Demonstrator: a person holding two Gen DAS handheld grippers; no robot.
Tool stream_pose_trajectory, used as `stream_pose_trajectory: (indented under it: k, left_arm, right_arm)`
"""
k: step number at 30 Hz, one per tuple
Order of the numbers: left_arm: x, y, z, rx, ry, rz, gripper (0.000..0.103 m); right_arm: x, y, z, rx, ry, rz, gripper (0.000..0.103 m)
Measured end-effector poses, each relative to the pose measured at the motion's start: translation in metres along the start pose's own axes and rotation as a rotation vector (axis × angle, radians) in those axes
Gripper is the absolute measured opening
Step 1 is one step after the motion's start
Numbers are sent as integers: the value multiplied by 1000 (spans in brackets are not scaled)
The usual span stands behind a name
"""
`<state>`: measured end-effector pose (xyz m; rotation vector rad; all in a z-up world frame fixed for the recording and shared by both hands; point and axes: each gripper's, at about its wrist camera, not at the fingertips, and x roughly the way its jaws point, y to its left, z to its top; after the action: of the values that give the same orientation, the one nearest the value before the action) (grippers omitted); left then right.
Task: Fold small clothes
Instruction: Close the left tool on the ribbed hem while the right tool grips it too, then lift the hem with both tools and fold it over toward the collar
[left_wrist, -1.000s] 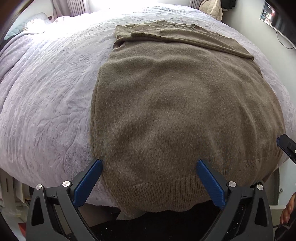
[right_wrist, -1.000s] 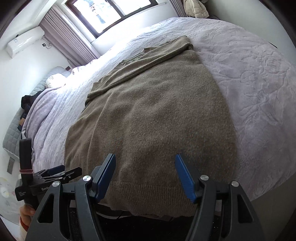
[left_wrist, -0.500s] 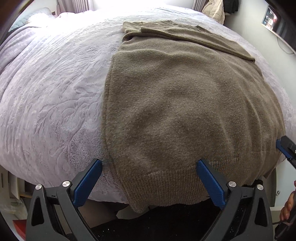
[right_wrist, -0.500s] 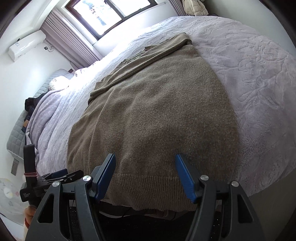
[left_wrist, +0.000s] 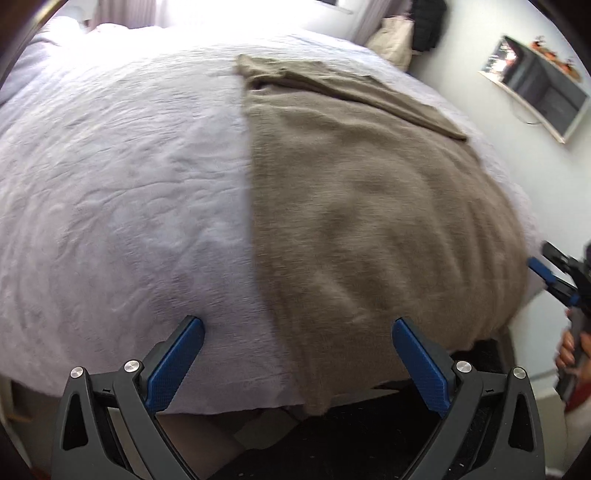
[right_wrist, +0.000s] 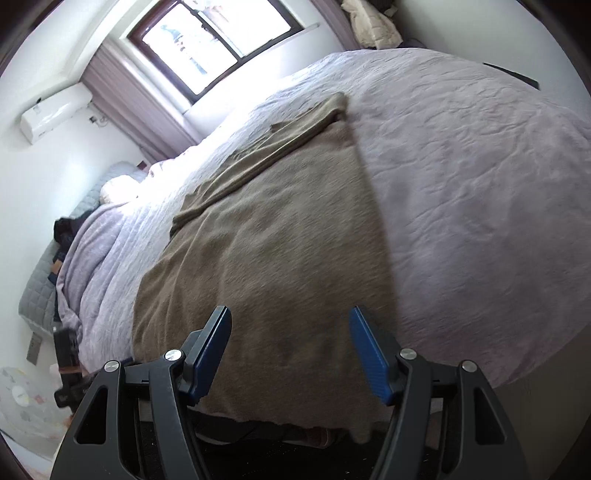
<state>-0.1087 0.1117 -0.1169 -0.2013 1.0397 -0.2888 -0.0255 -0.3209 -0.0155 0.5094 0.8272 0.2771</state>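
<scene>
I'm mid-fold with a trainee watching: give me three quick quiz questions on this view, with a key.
1. True or false: the left gripper is clamped on the brown sweater.
2. What does the sweater lie on: A floor, B bedspread, C chair?
3. Which sweater edge hangs over the near side of the bed?

Key: 1 false, both it and the right gripper stand open and hold nothing; 2 B; 3 the hem.

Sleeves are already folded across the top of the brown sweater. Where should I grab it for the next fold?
Probably the ribbed hem: the sweater lies flat on the bedspread, hem draped over the near edge. Bring the left gripper and right gripper, both open, onto the two hem corners from the near side.
</scene>
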Motion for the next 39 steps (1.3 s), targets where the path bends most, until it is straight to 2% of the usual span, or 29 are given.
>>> stream_pose_trajectory:
  k: [4, 6, 9, 13, 16, 20, 26, 28, 29, 30, 31, 32, 33, 34, 36, 39]
  left_arm:
    - [-1, -12, 5, 15, 3, -110, 102]
    - [2, -15, 7, 25, 5, -127, 102]
    - [7, -22, 9, 43, 4, -136, 102]
    - [3, -25, 5, 46, 16, -239, 102]
    - [3, -31, 2, 51, 29, -301, 102]
    - [7, -38, 1, 51, 33, -309, 102]
    - [1, -32, 1, 6, 27, -327, 102]
    - [0, -31, 1, 6, 29, -319, 102]
    - [0, -32, 2, 7, 34, -313, 100]
    - [5, -34, 4, 10, 42, -310, 90]
    - [7, -37, 5, 19, 58, -312, 76]
    - [10, -41, 5, 33, 79, -317, 70]
    - [11, -45, 5, 53, 97, -320, 57]
    - [14, -49, 5, 73, 111, -322, 41]
    - [17, -55, 3, 100, 141, -328, 28]
    - [17, -55, 7, 60, 128, -385, 28]
  right_arm:
    - [0, -19, 10, 42, -2, -6, 70]
    - [1, -25, 10, 47, -4, -12, 70]
    - [5, -35, 4, 79, 30, 73, 70]
    - [15, -35, -11, 72, 133, 230, 72]
    - [26, -33, -22, 61, 200, 304, 72]
    - [41, -31, -32, 57, 256, 360, 72]
    - [44, -37, -40, 97, 244, 373, 71]
    - [42, -35, -40, 88, 248, 356, 68]
    - [42, -34, -40, 83, 250, 341, 59]
    - [42, -34, -40, 83, 255, 334, 46]
    - [43, -34, -41, 88, 265, 333, 36]
    - [43, -35, -42, 91, 271, 334, 17]
    - [43, -36, -43, 91, 271, 338, 9]
    - [44, -36, -42, 93, 267, 345, 9]
    - [43, -36, -43, 106, 256, 376, 8]
    - [40, -35, -39, 151, 229, 460, 8]
